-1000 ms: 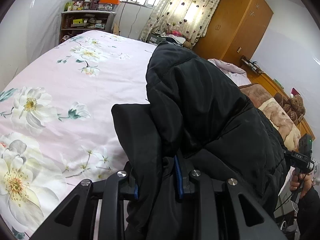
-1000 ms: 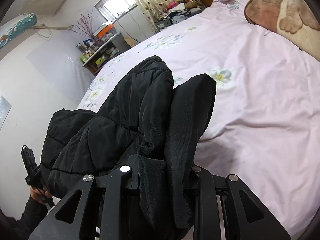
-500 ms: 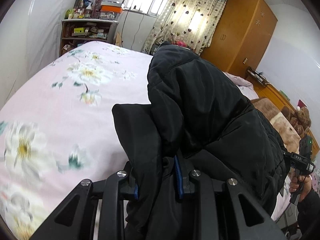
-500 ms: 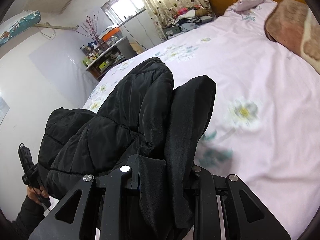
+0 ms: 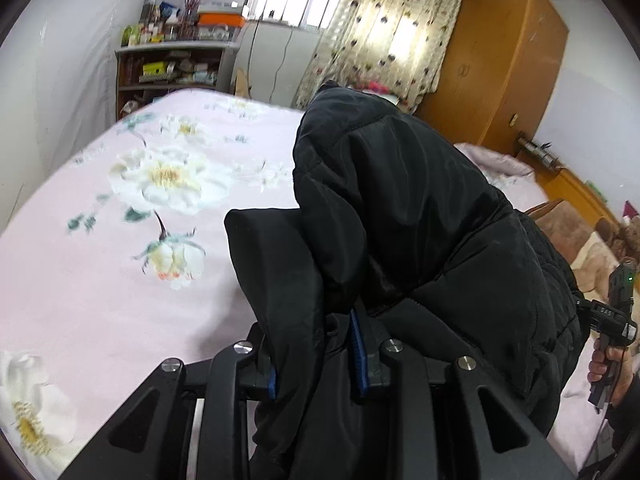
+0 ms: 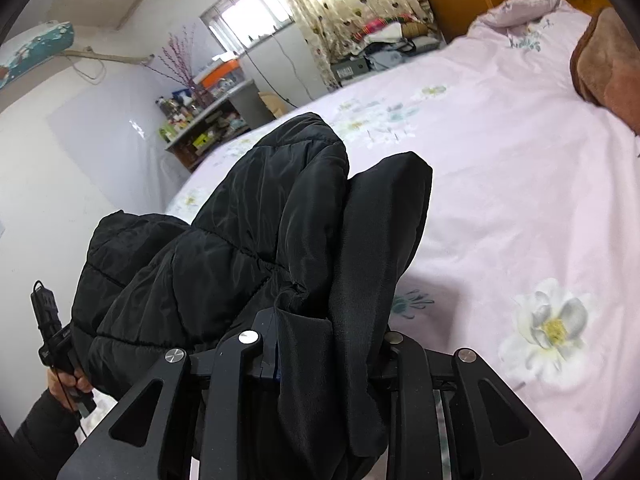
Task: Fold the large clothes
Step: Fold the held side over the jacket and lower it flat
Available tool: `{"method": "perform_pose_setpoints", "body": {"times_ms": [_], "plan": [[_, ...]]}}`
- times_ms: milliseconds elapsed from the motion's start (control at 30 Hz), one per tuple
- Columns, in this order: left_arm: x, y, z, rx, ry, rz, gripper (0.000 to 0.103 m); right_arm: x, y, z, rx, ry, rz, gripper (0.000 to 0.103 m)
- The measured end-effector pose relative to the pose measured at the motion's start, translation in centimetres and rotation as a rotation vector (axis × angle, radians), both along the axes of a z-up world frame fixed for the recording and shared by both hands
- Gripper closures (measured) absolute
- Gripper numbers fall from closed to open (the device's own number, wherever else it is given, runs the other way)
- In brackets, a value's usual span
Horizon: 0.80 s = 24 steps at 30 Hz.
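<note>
The left hand-held gripper [image 5: 316, 356] is clamping a fold of the black jacket [image 5: 400, 216], its blue-edged fingers [image 5: 358, 354] closed tight on the fabric. The right hand-held gripper [image 6: 332, 354] is likewise pinching the jacket [image 6: 248, 240], with cloth bunching up and spilling over its jaws. The jacket is hanging between the two, lifted above the bed [image 5: 100, 280], whose pink sheet is showing white flowers. In the left view, the person's right hand [image 5: 606, 364] is gripping the other handle at the far edge. A shelf [image 5: 172, 68], curtain [image 5: 384, 32] and wardrobe [image 5: 504, 64] are standing beyond the bed.
</note>
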<state>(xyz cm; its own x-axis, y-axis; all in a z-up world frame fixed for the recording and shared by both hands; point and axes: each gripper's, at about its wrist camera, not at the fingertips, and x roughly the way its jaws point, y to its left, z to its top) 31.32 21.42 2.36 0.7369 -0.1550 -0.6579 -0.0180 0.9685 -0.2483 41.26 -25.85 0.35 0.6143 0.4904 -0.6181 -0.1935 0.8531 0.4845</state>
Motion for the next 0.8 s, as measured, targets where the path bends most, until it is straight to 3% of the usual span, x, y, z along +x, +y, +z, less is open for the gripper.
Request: {"method": "perform_pose_setpoints", "body": {"times_ms": [133, 233, 433, 633, 733, 800], "plan": [[2.0, 1.0, -6.4, 0.012, 0.145, 0.07, 0.068, 1.9, 0.5, -5.1, -0.055, 0.116, -0.03, 0.071], [1.3, 2.7, -8.4, -0.082, 0.161, 0.119, 0.061, 2.1, 0.3, -7.5, -0.06, 0.179, -0.039, 0.062], [-0.5, 3.2, -6.5, -0.073, 0.171, 0.151, 0.053, 1.0, -0.6, -6.2, -0.068, 0.189, -0.063, 0.052], [-4.4, 4.8, -2.1, -0.042, 0.058, 0.22, 0.055, -2.1, -1.6, -1.8, -0.176, 0.056, -0.153, 0.048], [-4.9, 2.8, -0.6, -0.03, 0.007, 0.152, 0.055, -3.4, -0.4, 0.0, -0.17, -0.013, -0.142, 0.048], [-4.5, 0.1, -0.5, 0.038, -0.008, 0.085, 0.055, -2.8, 1.8, 0.1, -0.213, -0.022, -0.099, 0.048]]}}
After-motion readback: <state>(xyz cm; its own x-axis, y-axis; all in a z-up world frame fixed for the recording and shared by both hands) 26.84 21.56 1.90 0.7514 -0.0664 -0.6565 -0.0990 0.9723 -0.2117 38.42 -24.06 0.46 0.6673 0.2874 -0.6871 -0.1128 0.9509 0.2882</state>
